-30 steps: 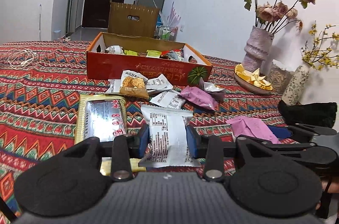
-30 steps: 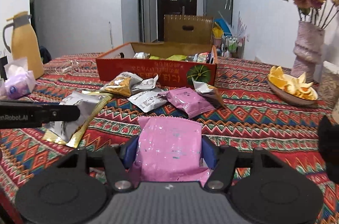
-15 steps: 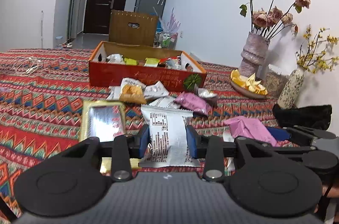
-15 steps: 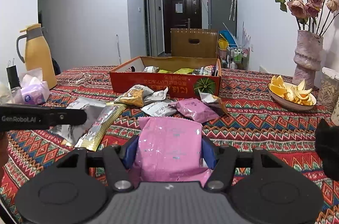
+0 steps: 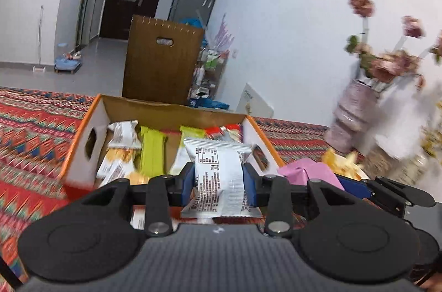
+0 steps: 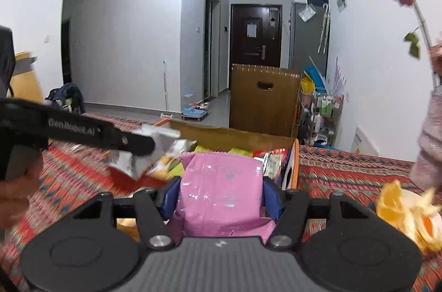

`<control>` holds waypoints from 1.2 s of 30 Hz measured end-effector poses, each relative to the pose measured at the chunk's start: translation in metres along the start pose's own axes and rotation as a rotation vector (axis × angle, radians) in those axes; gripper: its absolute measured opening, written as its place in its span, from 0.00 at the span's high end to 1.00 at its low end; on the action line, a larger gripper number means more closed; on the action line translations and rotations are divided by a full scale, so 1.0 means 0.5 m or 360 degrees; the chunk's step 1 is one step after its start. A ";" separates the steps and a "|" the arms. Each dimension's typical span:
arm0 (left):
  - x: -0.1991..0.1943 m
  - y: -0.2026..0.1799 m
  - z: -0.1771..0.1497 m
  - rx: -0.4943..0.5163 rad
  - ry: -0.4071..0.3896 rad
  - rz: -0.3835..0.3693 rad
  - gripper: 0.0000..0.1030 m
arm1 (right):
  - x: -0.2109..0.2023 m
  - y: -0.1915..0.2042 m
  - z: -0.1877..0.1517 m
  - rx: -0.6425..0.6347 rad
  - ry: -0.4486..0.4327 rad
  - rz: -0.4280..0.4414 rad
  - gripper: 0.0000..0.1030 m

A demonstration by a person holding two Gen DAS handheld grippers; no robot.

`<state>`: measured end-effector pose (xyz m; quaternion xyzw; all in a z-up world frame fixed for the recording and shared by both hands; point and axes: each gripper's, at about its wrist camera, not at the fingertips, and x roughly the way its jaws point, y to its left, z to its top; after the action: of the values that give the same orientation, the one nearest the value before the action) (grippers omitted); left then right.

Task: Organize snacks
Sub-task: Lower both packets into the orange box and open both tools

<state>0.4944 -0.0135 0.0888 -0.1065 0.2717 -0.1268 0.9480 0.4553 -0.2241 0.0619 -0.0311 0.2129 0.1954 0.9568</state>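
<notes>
Above snack box (image 5: 83,145): silver packet (image 5: 219,176), pink packet (image 6: 221,189) gripped, seemingly airborne.

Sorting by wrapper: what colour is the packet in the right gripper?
Pink, with small silvery flecks; the packet shows best in the right wrist view.

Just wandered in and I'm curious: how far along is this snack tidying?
Partly done: several packets, one lime-green, already lie in the orange cardboard box. In hand: the left tongs grip a silver-white printed packet, the right tongs a pink foil packet, both at the box. Neither is dropped in yet.
</notes>
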 end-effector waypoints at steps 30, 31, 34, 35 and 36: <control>0.168 0.015 0.002 0.0053 0.0152 -0.0005 0.45 | 0.221 -0.051 0.014 -0.0077 0.0158 -0.0148 0.32; 0.150 0.010 0.004 0.0071 0.0131 -0.0007 0.43 | 0.207 -0.049 0.017 -0.0081 0.0151 -0.0152 0.32; 0.083 -0.007 0.004 0.0146 0.0064 0.0002 0.38 | 0.159 -0.040 0.025 -0.0090 0.0130 -0.0155 0.31; 0.062 -0.014 0.003 0.0173 0.0046 0.0003 0.36 | 0.140 -0.037 0.026 -0.0095 0.0123 -0.0157 0.31; 0.039 -0.020 0.001 0.0193 0.0027 0.0010 0.33 | 0.118 -0.033 0.027 -0.0103 0.0115 -0.0156 0.30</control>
<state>0.5088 -0.0285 0.0824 -0.0468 0.2717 -0.1410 0.9508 0.5161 -0.2161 0.0489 -0.0793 0.2392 0.1539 0.9554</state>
